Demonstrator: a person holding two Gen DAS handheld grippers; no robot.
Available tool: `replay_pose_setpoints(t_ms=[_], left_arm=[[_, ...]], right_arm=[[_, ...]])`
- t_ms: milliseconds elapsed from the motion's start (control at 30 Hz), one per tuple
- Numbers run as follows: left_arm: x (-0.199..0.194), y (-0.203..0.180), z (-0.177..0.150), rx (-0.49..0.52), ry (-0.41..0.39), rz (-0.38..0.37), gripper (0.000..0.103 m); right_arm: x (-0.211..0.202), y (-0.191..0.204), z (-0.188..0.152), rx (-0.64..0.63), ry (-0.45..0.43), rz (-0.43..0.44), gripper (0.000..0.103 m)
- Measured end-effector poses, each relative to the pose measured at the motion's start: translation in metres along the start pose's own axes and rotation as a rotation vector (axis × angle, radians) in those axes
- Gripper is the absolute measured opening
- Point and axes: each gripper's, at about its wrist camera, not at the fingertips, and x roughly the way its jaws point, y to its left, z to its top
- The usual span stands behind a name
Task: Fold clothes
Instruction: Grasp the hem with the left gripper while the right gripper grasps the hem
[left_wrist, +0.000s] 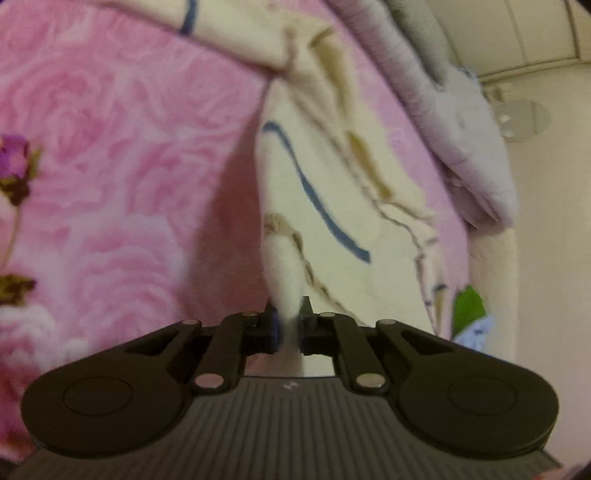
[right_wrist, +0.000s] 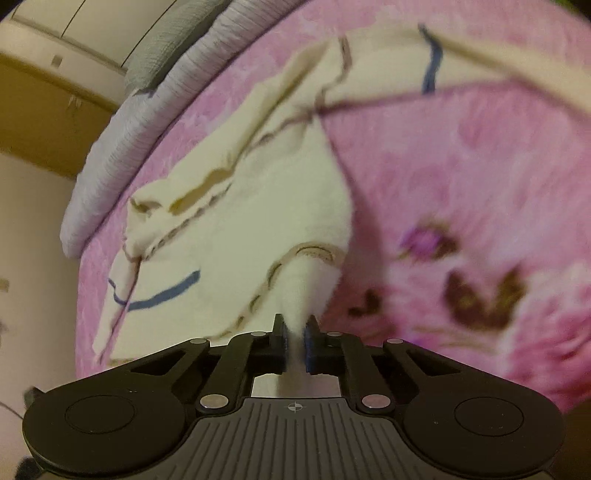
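A cream-white garment (left_wrist: 325, 177) with blue and tan line markings lies on a pink rose-patterned blanket (left_wrist: 118, 147). My left gripper (left_wrist: 287, 325) is shut on a pinched corner of the garment, which rises from the jaws. In the right wrist view the same garment (right_wrist: 240, 206) spreads over the blanket (right_wrist: 461, 177), and my right gripper (right_wrist: 294, 343) is shut on another pinched corner of it. Both views are blurred by motion.
A folded lilac-grey quilt (left_wrist: 465, 129) lies along the bed's far edge and also shows in the right wrist view (right_wrist: 122, 147). A cream wall (left_wrist: 546, 240) stands beyond the bed. A green and blue item (left_wrist: 471, 314) sits at the bed edge.
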Motion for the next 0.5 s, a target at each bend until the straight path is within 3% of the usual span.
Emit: replay_pose_setpoints(t_ms=[133, 267, 300, 400, 500], left_arm=[[0.003, -0.012, -0.029, 0.065, 0.062, 0.045, 0.006], [0.050, -0.005, -0.061, 0.102, 0.163, 0.236, 0.008], [0.050, -0.005, -0.062, 0.104, 0.172, 0.267, 0.010], [0.049, -0.006, -0.065, 0.108, 0.197, 0.362, 0.016], [0.036, -0.017, -0.057, 0.169, 0.172, 0.414, 0.013]], right_arm=[[-0.011, 0.008, 0.004, -0.081, 0.041, -0.128, 0.008], [0.029, -0.012, -0.018, -0.098, 0.115, -0.328, 0.009], [0.035, -0.016, -0.023, -0.086, 0.147, -0.373, 0.015], [0.035, -0.015, -0.033, -0.062, 0.171, -0.461, 0.043], [0.025, -0.002, -0.026, -0.060, 0.107, -0.470, 0.044]])
